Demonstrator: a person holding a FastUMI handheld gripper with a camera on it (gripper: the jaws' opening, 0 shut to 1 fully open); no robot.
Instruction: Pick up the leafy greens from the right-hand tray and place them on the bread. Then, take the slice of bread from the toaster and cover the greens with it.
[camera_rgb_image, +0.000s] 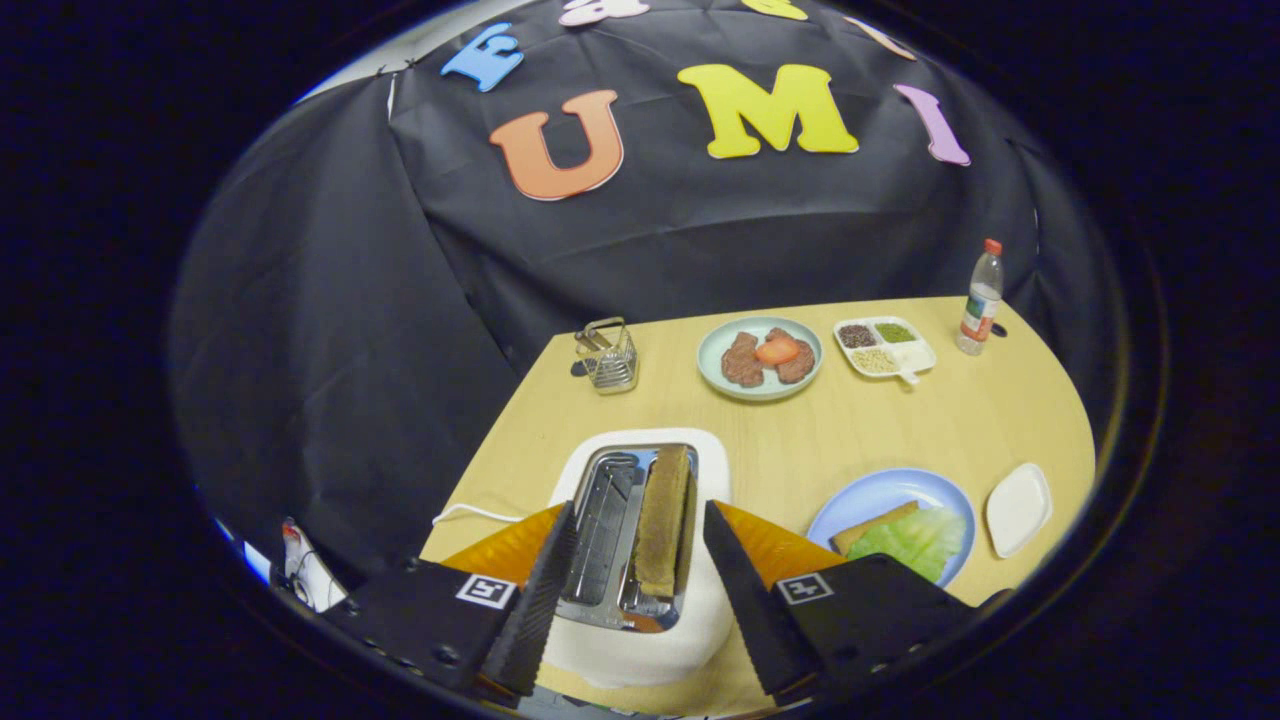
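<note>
A white toaster (640, 640) sits on the wooden table directly below my gripper (640, 560). A slice of bread (665, 520) stands upright in its right slot, between my fingers and a little below them. The gripper is open, its fingers standing either side of the toaster's slots without touching the slice. To the right, a blue plate (880, 495) holds another slice of bread (868, 528) with the leafy greens (915, 542) lying on top of it. Beside that plate lies a small white tray (1018, 508), nothing on it.
At the far side of the table stand a wire basket (607, 356), a pale green plate (760, 385) with meat and a tomato slice, a divided white dish (885, 346) of seeds, and a water bottle (981, 298). A white cord (475, 513) runs left of the toaster.
</note>
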